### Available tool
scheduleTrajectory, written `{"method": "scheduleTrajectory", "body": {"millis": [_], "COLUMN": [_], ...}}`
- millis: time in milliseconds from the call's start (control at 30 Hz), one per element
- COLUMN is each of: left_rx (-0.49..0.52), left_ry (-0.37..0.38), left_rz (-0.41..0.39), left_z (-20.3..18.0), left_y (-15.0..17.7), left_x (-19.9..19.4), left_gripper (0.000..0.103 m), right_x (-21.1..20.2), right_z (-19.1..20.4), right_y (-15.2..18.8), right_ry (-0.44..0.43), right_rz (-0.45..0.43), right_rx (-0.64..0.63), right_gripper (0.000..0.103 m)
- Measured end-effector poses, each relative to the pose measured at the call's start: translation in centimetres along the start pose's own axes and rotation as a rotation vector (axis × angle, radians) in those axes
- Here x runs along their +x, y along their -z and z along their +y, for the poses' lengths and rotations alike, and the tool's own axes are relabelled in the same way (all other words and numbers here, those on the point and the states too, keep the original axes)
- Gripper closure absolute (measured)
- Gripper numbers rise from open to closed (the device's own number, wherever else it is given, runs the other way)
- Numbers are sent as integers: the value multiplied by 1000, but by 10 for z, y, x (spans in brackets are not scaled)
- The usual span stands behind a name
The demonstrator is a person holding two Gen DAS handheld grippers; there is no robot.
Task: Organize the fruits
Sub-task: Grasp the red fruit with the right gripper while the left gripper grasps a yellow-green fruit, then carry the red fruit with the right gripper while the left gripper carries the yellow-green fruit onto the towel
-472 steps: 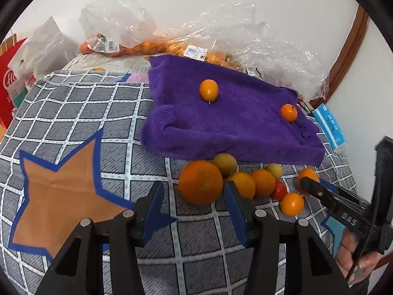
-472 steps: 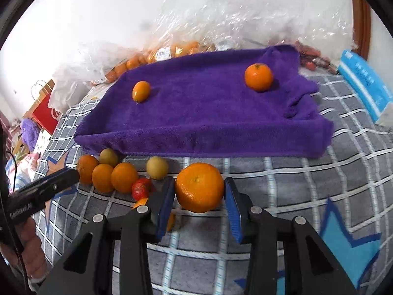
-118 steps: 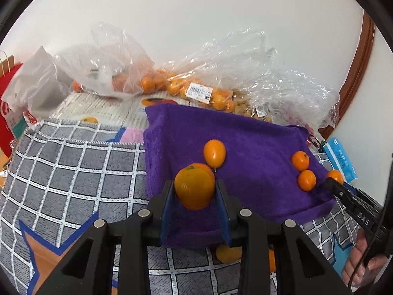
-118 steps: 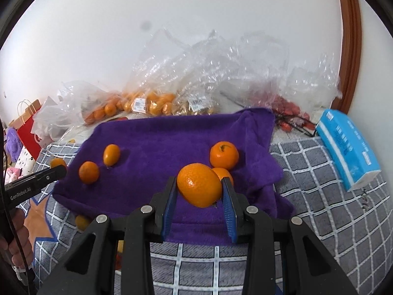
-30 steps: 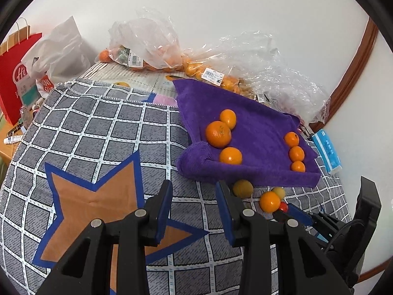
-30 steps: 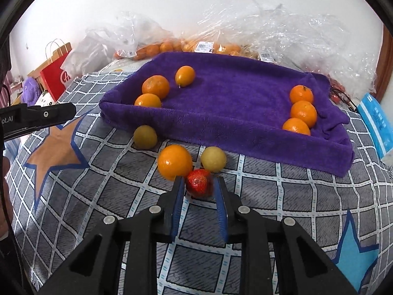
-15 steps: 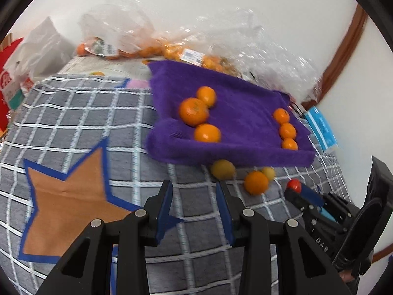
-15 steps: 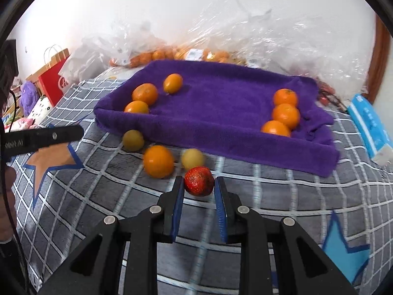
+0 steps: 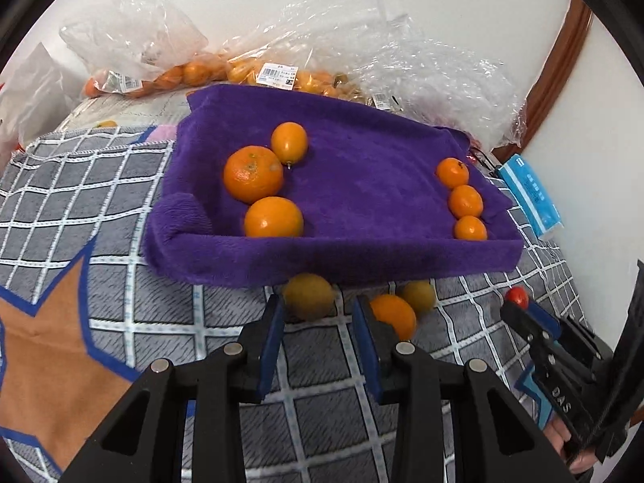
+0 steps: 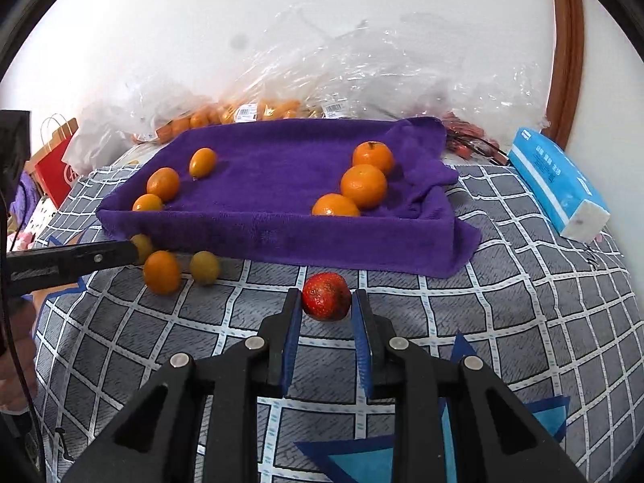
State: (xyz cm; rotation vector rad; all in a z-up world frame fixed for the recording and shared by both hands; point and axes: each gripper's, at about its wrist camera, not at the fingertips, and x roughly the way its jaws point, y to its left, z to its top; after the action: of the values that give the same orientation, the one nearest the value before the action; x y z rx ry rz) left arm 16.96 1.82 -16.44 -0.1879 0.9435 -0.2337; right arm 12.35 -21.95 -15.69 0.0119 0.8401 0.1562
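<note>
1. The right gripper (image 10: 326, 306) is clamped on a red fruit (image 10: 326, 297), held between its blue pads above the checked cloth (image 10: 523, 322), in front of the purple towel (image 10: 281, 169).
2. The left gripper (image 9: 318, 314) is spread apart with nothing between its pads; a yellow-green fruit (image 9: 308, 296) lies just ahead of the gap, at the towel's near edge.
3. An orange (image 9: 392, 316) sits just beyond the left gripper's right finger, with a second yellowish fruit (image 9: 418, 296) beside it, both on the cloth.
4. On the towel, three oranges sit at the left: a large one (image 9: 252, 174), an oval one (image 9: 289, 143) touching it behind, and one (image 9: 273, 217) in front.
5. Three smaller oranges (image 9: 465, 201) stand in a line at the towel's right side.
6. Clear bags (image 10: 362, 60) of fruit lie behind the towel, and a blue tissue pack (image 10: 557, 185) lies to its right.
</note>
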Motion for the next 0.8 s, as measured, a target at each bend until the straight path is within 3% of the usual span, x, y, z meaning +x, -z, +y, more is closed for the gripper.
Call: {"method": "scheduleTrajectory", "body": {"millis": [200, 467, 800], "left_rx": [34, -11, -11], "left_ry": [-59, 1, 9], "left_rz": [-57, -144, -220], "left_z": [-5, 5, 6], "left_y": [2, 8, 12], "left_x": [10, -5, -18], "left_gripper": [76, 76, 76], "right_x": [4, 6, -2], "right_z": [-8, -9, -9], "right_y": [0, 1, 1], "right_ry": [-67, -107, -116], "right_rz": [18, 20, -18], "right_rx": [42, 49, 50], "right_gripper": [78, 78, 78]}}
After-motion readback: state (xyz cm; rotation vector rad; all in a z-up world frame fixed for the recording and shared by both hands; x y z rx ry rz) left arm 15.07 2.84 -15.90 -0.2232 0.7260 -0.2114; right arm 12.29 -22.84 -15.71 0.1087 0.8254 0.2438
